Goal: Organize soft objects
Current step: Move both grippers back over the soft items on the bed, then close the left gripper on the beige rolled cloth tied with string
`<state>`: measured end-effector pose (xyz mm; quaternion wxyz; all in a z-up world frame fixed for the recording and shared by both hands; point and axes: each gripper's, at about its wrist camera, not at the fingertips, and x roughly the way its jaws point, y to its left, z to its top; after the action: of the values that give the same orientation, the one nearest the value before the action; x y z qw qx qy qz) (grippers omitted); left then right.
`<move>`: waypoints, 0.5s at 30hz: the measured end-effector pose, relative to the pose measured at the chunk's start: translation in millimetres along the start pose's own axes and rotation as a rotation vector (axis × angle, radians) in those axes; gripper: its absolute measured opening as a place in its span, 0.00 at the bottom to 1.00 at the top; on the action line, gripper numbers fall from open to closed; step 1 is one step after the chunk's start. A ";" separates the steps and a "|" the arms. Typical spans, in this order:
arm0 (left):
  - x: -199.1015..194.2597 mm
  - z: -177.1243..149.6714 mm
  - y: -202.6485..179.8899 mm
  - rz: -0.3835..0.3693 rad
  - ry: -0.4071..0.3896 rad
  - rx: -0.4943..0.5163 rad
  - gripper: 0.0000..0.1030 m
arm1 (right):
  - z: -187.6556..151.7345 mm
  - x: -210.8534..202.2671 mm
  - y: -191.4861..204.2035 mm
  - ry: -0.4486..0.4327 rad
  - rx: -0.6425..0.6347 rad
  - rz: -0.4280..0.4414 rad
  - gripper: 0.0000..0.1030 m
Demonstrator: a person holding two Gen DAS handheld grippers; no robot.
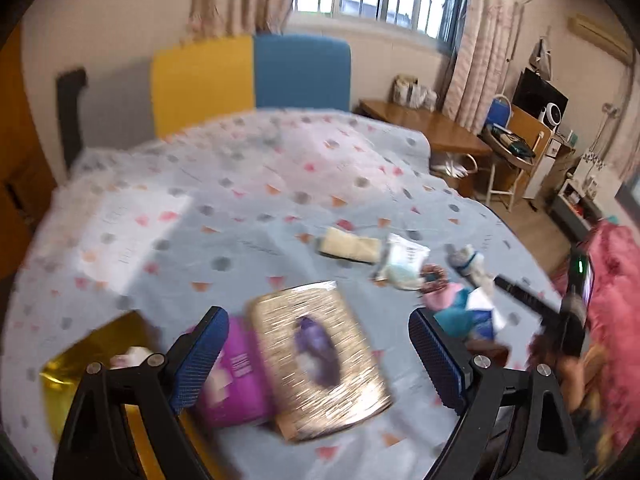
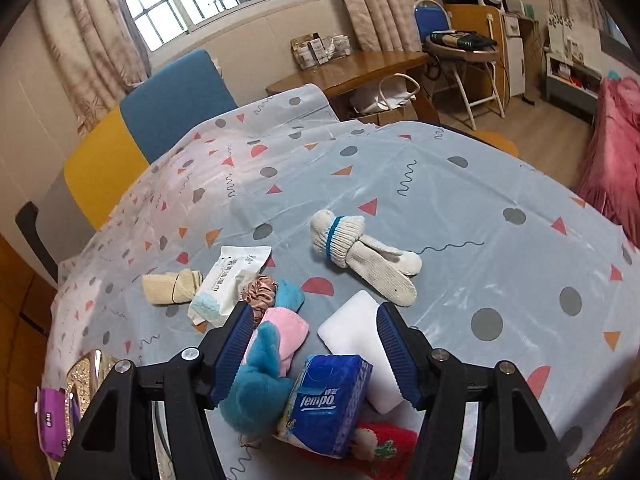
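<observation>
My left gripper (image 1: 316,352) is open above a gold glittery tissue box (image 1: 320,364) and a purple packet (image 1: 234,380). My right gripper (image 2: 316,348) is open over a pile on the table: a blue Tempo tissue pack (image 2: 328,400), a white sponge block (image 2: 360,340), a teal plush (image 2: 256,388), a pink cloth (image 2: 286,332) and a red knitted item (image 2: 384,444). White rolled socks (image 2: 360,252) lie beyond. A wet-wipe pack (image 2: 228,284), a brown scrunchie (image 2: 262,290) and a beige folded cloth (image 2: 172,286) lie to the left.
The table is covered by a patterned blue cloth (image 2: 480,208). A gold box (image 1: 96,360) sits at the left edge. Yellow and blue chairs (image 1: 252,76) stand behind. A wooden desk (image 2: 352,68) and a folding chair (image 2: 460,52) are beyond. A pink blanket (image 2: 612,152) is at right.
</observation>
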<state>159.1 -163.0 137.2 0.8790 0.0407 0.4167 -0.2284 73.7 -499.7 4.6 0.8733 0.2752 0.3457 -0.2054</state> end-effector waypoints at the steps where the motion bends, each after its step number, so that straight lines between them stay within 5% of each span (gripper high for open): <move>1: 13.3 10.3 -6.1 -0.031 0.024 -0.022 0.89 | -0.2 -0.6 -1.2 0.004 0.009 0.016 0.63; 6: 92.3 57.6 -33.5 -0.075 0.151 -0.130 0.88 | 0.0 -2.3 -1.9 0.008 0.028 0.059 0.63; 15: 230.1 74.3 -28.0 -0.025 0.358 -0.408 0.83 | -0.3 1.0 -2.4 0.057 0.056 0.168 0.63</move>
<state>326.1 -292.1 16.0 0.7785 -0.1028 0.6032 -0.1396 72.9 -501.5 2.9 0.8692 0.3333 0.3401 -0.1332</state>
